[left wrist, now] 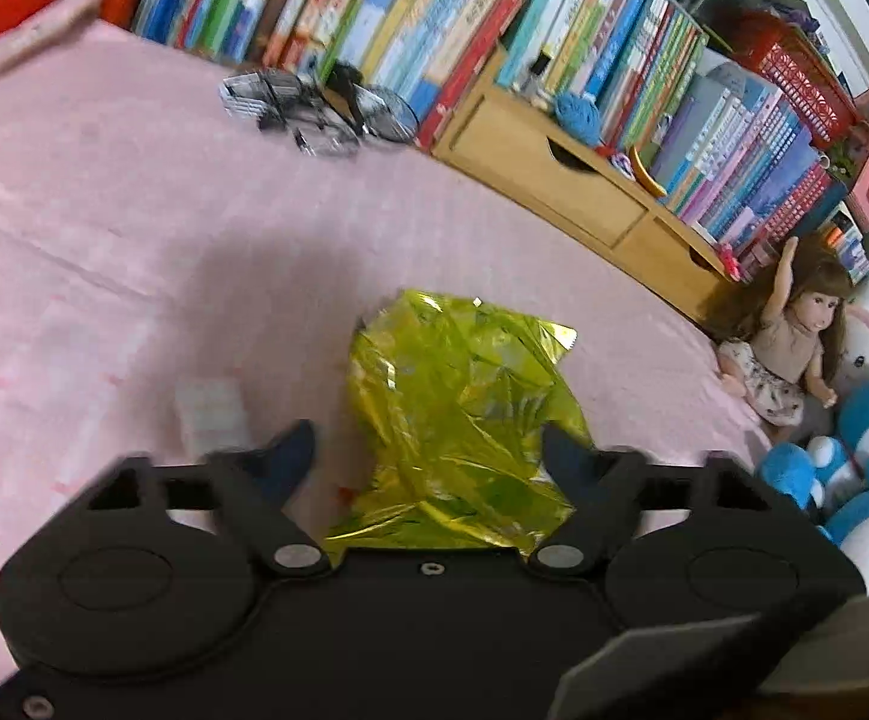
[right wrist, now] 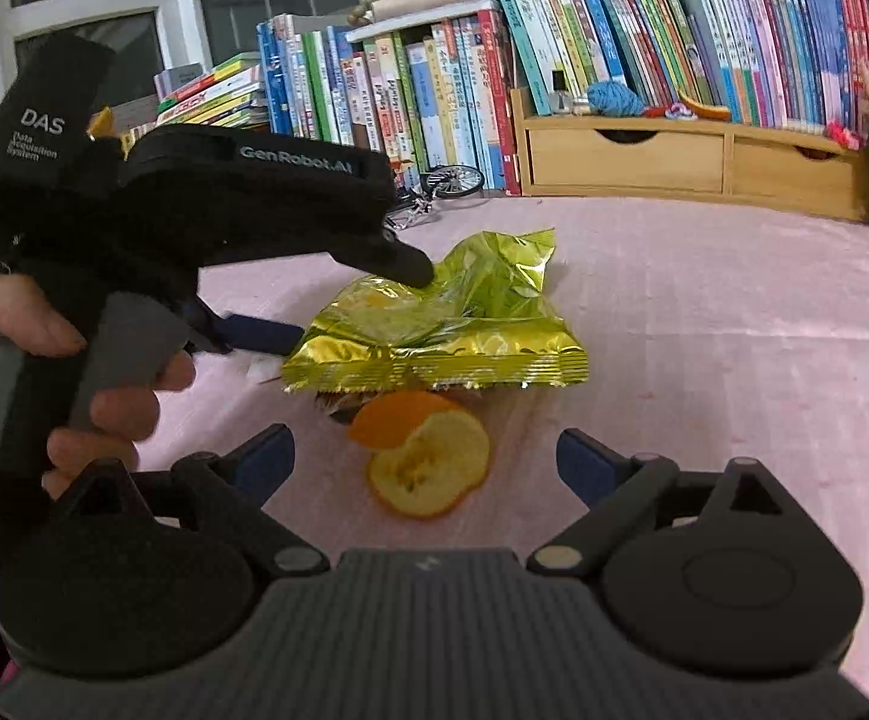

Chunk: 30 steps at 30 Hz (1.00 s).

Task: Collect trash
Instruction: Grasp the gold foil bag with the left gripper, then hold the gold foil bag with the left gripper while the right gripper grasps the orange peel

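I am bringing my left claw (right wrist: 350, 306), its fingers apart, around the crinkled yellow-green foil snack bag (right wrist: 440, 324) lying crosswise on the pink surface (right wrist: 704, 324), while my right claw (right wrist: 425, 459), fingers wide apart and empty, is hovering nearest the orange peel pieces (right wrist: 425, 459) just in front of the bag.

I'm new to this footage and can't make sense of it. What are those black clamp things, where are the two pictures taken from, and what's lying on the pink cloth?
There is no robot here. A person holds a black hand tool in each hand; each tool has two blue-tipped fingers and a camera looking along them. One picture comes from the left gripper, one from the right gripper. On the pink cloth lie a yellow-green snack bag and orange peel. The left tool's fingers sit on either side of the bag without clearly squeezing it. The right tool is open and empty, just above the peel. Books line the back.
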Motion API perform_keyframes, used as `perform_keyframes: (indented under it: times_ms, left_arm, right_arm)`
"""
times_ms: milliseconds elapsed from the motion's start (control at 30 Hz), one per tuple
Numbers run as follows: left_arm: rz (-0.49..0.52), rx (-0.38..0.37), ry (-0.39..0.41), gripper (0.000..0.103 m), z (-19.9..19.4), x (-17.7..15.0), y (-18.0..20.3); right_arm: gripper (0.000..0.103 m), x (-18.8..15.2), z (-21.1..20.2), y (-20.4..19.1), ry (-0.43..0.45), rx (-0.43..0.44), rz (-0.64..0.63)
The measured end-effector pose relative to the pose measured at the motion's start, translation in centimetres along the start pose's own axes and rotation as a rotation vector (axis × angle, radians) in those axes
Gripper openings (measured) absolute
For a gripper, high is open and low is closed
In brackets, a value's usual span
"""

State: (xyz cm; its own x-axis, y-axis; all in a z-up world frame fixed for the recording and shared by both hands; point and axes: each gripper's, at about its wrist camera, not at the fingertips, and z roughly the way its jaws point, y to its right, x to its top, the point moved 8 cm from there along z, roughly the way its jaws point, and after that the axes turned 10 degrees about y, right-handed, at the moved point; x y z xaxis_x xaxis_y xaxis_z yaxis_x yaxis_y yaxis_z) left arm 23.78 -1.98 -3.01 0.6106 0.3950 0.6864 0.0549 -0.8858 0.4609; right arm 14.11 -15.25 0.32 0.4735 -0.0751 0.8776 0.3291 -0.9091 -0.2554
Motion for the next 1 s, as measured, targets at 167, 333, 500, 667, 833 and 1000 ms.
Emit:
perform_keyframes:
  times_ms: [167,333,500,667,833,1000]
  left_arm:
    - [0.027,-0.02,-0.005,0.023,-0.1,-0.1,0.8]
    - [0.024,-0.062,0.034,0.019,-1.9,0.9,1.9]
    - [0.03,-0.068,0.103,0.018,-4.6,2.2,2.5]
    - [0.018,-0.083,0.159,0.017,-7.5,3.5,2.3]
    - [0.022,-0.075,0.24,0.017,-10.8,4.6,1.5]
    - [0.064,-0.065,0.299,0.017,-13.7,5.1,0.8]
  right_arm:
    - [0.089,0.0,0.2,0.7,0.001,0.037,0.084]
    - [0.059,-0.6,-0.2,0.3,-0.022,0.056,0.068]
    - [0.025,-0.5,-0.6,0.7,0.002,0.055,0.114]
    - [0.027,0.0,-1.7,1.4,0.049,0.025,0.148]
    - [0.082,0.4,-1.8,1.5,0.08,-0.027,0.075]
    - [0.085,0.5,1.3,1.0,-0.003,-0.056,0.0]
